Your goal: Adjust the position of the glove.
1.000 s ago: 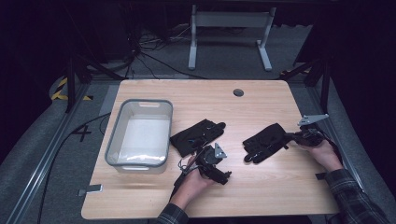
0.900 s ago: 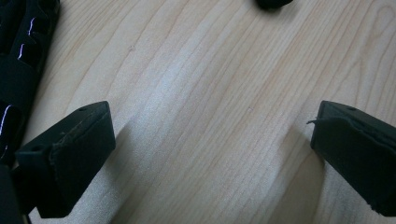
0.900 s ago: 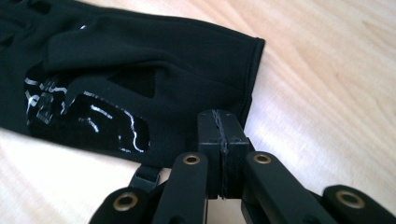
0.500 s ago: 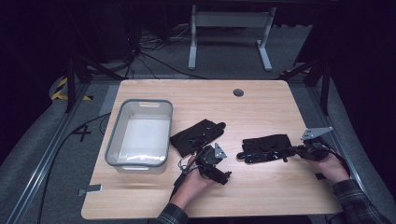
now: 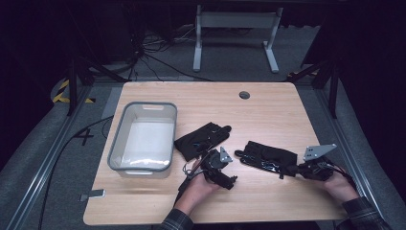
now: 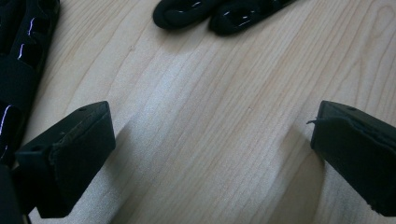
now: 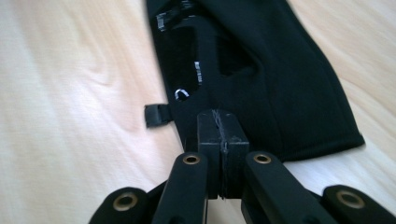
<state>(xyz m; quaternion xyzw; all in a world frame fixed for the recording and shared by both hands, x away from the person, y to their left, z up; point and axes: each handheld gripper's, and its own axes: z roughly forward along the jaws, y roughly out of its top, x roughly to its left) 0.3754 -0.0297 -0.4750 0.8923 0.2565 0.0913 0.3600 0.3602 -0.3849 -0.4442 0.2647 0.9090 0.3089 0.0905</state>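
Two black gloves lie on the wooden table (image 5: 268, 110). My right gripper (image 5: 293, 168) is shut on the cuff of the right glove (image 5: 265, 155), which stretches out flat to the left. In the right gripper view the closed jaws (image 7: 222, 126) pinch the edge of that glove (image 7: 280, 70). The other glove (image 5: 201, 139) lies left of the middle. Just in front of it my left gripper (image 5: 221, 168) rests low with its jaws wide apart. The left gripper (image 6: 212, 154) has bare wood between its jaws, black glove fingertips (image 6: 219, 11) ahead and more glove (image 6: 18, 70) at the left.
A clear plastic bin (image 5: 142, 104) stands on the left part of the table, with nothing visible inside. A round cable hole (image 5: 244, 95) is at the back middle. A small grey tag (image 5: 93, 194) sits at the front left edge.
The right gripper has pulled its glove toward the front edge of the table, and the glove now lies flatter and more stretched out. The left gripper and the other glove have not moved.
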